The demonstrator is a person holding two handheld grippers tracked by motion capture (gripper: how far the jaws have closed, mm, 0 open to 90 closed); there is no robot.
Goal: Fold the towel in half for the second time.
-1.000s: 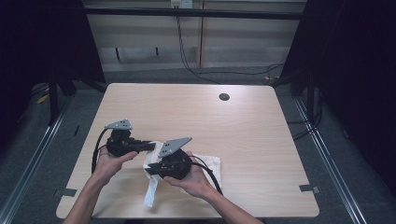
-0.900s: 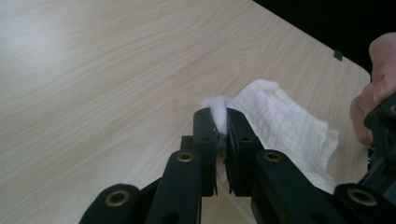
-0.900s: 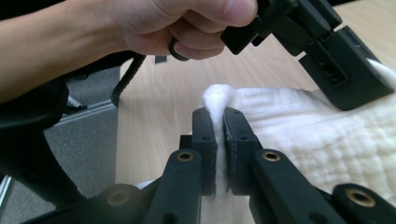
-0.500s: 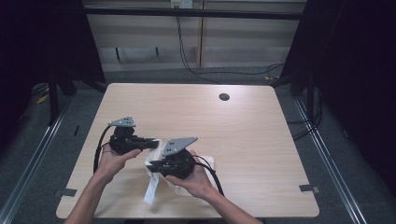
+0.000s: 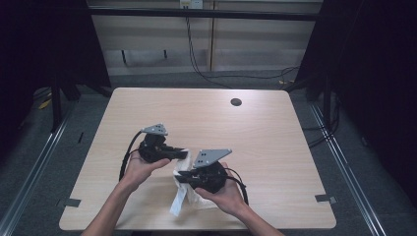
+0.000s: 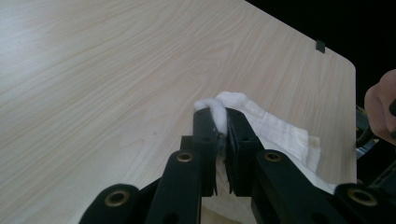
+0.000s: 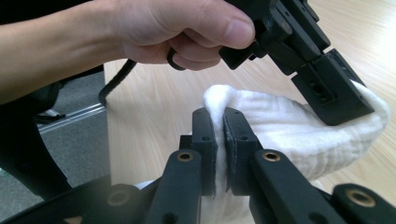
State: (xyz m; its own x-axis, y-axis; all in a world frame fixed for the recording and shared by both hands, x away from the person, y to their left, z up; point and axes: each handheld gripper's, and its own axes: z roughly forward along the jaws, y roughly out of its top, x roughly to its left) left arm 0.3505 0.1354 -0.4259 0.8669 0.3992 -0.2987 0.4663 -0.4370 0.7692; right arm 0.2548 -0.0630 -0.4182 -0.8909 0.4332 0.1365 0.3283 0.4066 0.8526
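Observation:
A white cloth (image 5: 183,189) lies near the front of the wooden table (image 5: 275,142), partly lifted between both grippers. My left gripper (image 5: 184,154) is shut on an upper edge of the cloth (image 6: 275,133); its jaws pinch a bunched fold (image 6: 219,109). My right gripper (image 5: 177,178) is shut on another fold of the cloth (image 7: 289,130), just below and right of the left one. In the right gripper view the left gripper (image 7: 345,105) presses on the cloth's far end, with a hand (image 7: 154,28) around its handle.
A small dark round hole (image 5: 236,102) sits near the table's far edge. Black tape marks (image 5: 324,198) lie on the floor by the front corners. Cables run along the floor behind the table.
Both grippers have shifted slightly toward the front of the table with the cloth still held. The cloth is bunched more tightly between them.

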